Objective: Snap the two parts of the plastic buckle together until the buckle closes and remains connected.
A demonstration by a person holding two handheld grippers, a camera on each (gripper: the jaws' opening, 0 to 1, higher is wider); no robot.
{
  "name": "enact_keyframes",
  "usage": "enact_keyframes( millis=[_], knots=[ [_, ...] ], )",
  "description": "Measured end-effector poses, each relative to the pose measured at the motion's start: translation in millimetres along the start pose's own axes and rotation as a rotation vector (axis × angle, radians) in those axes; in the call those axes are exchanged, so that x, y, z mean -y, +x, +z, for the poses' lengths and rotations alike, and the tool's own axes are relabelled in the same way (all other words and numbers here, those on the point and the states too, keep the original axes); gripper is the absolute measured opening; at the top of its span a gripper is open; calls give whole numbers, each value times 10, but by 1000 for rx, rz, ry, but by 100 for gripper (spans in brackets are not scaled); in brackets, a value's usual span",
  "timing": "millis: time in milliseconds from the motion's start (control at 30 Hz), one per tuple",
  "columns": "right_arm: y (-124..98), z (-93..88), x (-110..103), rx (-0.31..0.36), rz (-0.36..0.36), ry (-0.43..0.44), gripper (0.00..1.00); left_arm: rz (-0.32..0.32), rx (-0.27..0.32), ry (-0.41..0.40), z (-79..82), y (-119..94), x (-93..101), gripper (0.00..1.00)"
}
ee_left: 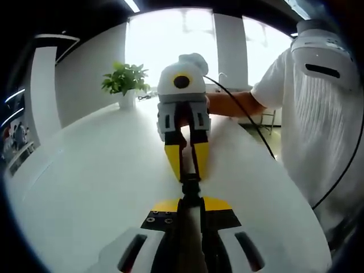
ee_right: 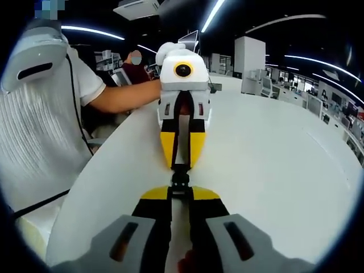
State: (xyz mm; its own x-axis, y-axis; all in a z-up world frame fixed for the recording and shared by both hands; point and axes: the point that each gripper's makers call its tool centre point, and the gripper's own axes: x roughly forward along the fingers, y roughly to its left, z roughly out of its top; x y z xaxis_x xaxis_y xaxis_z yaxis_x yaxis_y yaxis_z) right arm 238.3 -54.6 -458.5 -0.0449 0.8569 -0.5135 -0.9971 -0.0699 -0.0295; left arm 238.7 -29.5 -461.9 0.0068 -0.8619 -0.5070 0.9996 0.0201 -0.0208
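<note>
A small black plastic buckle (ee_left: 190, 186) hangs just above the white table (ee_left: 85, 170), held between two grippers that face each other tip to tip. In the left gripper view, my left gripper (ee_left: 190, 200) is shut on the near end of the buckle. My right gripper (ee_left: 188, 173) comes in from the far side, shut on the other end. The right gripper view has the same buckle (ee_right: 180, 177) between my right gripper (ee_right: 181, 192) below and my left gripper (ee_right: 180, 165) above. The two halves touch; whether they are latched I cannot tell.
A person in a white shirt (ee_left: 318, 114) stands at the table's edge, with a black cable hanging alongside. A potted plant (ee_left: 126, 85) sits at the far end of the table. Bare white tabletop (ee_right: 273, 170) spreads to the right of the grippers, with office desks beyond.
</note>
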Motion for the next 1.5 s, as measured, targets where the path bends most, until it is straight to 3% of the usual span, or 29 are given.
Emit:
enact_keyframes(
  millis=[433,733,1067,1167,1500],
  knots=[
    [34,25,11,-7,16,0,10,0,-11,1,1,0,0,9],
    [63,64,-3,-24,-125,29,10,29,-9,-4,-3,-11,5,9],
    [153,109,22,-15,-195,67,10,51,-11,-10,-9,-5,18,9],
    [154,121,71,-36,-199,62,10,62,-8,2,16,69,15,9],
    [132,121,40,-18,-155,46,11,59,-15,11,72,139,152,10]
  ],
)
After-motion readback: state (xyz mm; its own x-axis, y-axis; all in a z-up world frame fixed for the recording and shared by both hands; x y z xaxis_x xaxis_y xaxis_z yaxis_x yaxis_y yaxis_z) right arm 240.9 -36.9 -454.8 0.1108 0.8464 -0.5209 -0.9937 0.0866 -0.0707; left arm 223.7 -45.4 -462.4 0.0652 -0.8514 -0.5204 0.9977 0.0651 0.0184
